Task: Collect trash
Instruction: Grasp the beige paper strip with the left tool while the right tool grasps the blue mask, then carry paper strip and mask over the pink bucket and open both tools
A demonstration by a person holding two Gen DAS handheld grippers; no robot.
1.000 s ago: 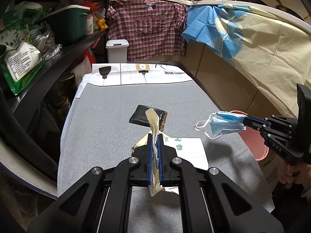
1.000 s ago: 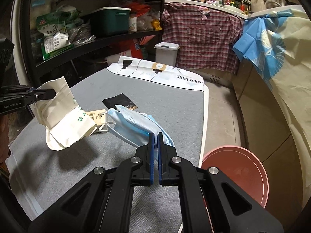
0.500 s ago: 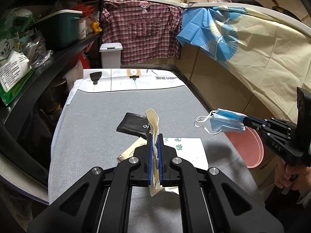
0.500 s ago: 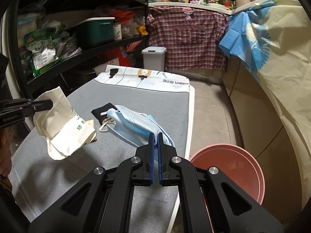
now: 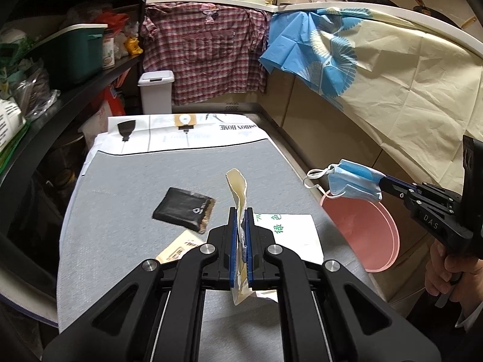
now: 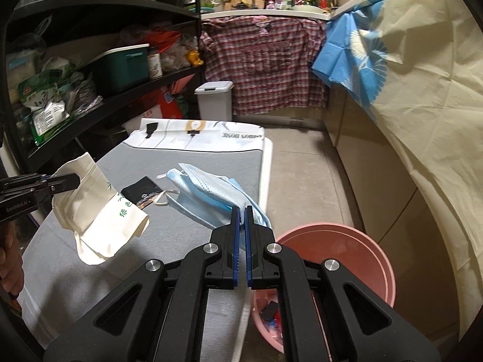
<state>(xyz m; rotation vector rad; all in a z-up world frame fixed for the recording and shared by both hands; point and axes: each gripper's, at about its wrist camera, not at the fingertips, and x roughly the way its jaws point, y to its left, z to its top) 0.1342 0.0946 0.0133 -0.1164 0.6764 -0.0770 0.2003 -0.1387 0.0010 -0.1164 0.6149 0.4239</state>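
Item: blue face mask (image 6: 211,193), pinched in my right claw (image 6: 240,211) above pink bin (image 6: 362,247) at 4 o'clock; limp, featherlight, grip bunched pleats. Left claw (image 5: 240,211) clamps cream paper bag (image 5: 238,190).

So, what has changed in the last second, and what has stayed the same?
The right gripper has carried the crumpled blue surgical face mask sideways off the grey mat, so it now hangs above the round pink plastic bucket. Nothing was grasped or released. The left gripper stays shut on the cream paper bag with green print, and the flat black pouch lies where it was.
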